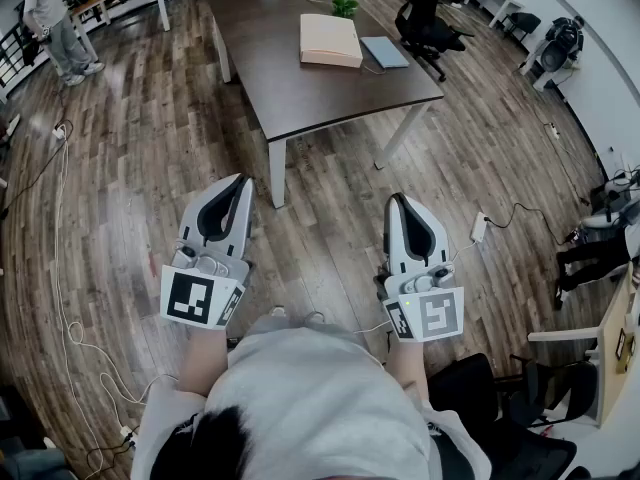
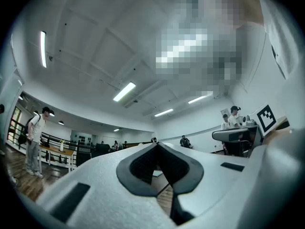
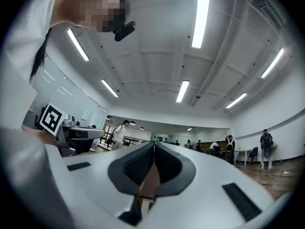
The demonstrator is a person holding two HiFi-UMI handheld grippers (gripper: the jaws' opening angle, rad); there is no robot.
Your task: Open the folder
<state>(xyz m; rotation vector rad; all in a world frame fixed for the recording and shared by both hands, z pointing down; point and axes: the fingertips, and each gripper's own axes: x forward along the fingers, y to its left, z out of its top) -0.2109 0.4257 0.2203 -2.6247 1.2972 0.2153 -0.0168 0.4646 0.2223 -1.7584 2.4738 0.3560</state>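
Tan folder (image 1: 330, 40) lies flat and shut on the far half of the dark table (image 1: 300, 93), a grey flat pad (image 1: 385, 52) just beside it and a small green plant (image 1: 345, 6) behind. It's well apart from both grippers.

We judge the task not started: the step in hand is the approach. To do it well, we'd walk up to the near table edge, part one gripper's jaws, and come in low at the folder's free edge so that only the cover lifts. The other gripper should press the body down.

Left gripper (image 1: 240, 180) and right gripper (image 1: 395, 198) are held side by side close to the torso, above the wooden floor (image 1: 150, 168), noses aimed at the table. In both, the jaw tips meet and nothing sits between them.
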